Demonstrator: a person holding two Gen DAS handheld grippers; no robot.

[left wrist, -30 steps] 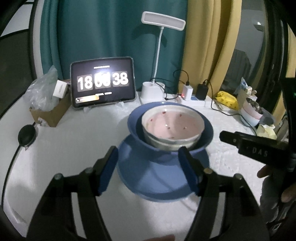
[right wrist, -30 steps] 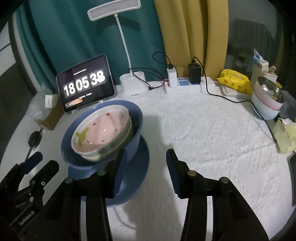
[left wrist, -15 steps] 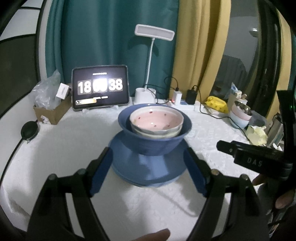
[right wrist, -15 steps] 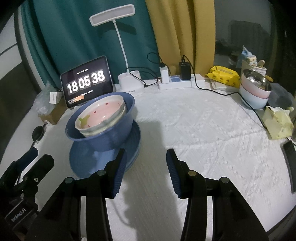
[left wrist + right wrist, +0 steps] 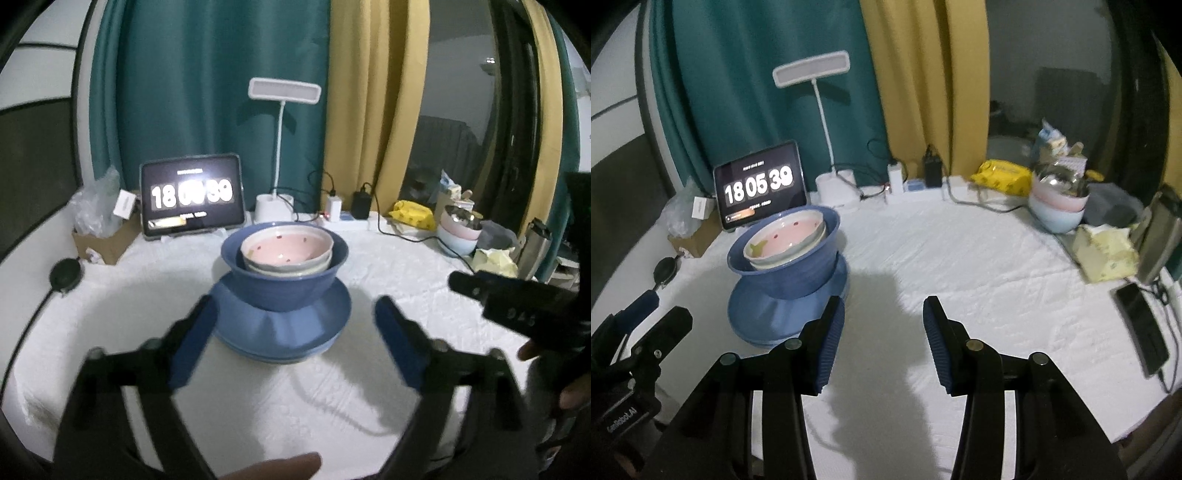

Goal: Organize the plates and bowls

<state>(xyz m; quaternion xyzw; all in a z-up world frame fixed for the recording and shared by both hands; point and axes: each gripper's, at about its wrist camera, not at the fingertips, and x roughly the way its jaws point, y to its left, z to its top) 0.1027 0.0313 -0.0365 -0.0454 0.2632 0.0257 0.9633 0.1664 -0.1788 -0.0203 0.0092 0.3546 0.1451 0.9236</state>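
Starting at the left, the left tool (image 5: 291,328) hangs low over the white-cloth table (image 5: 147,295) with its blue-padded jaws spread wide and nothing between them, aimed straight at the crockery stack. That stack sits just ahead: a wide blue ceramic plate (image 5: 284,332) at the bottom, a deep blue ceramic bowl (image 5: 284,288) standing on it, and a pink-lined speckled bowl (image 5: 286,249) nested inside, apparently with another pale bowl under it. Widest below and smallest on top is a sensible order, since the pile sits steady and takes little room; the organizing looks essentially finished. Behind the stack stand a black tablet showing a clock (image 5: 761,184) and a white desk lamp (image 5: 827,125).

Further right, the right tool (image 5: 882,336) is held level above bare cloth beside the plate, jaws likewise apart and empty. Both tools sit clear of the dishes, touching nothing. At the far right a separate pair of pastel stacked bowls (image 5: 1058,208) rests near the table's edge.
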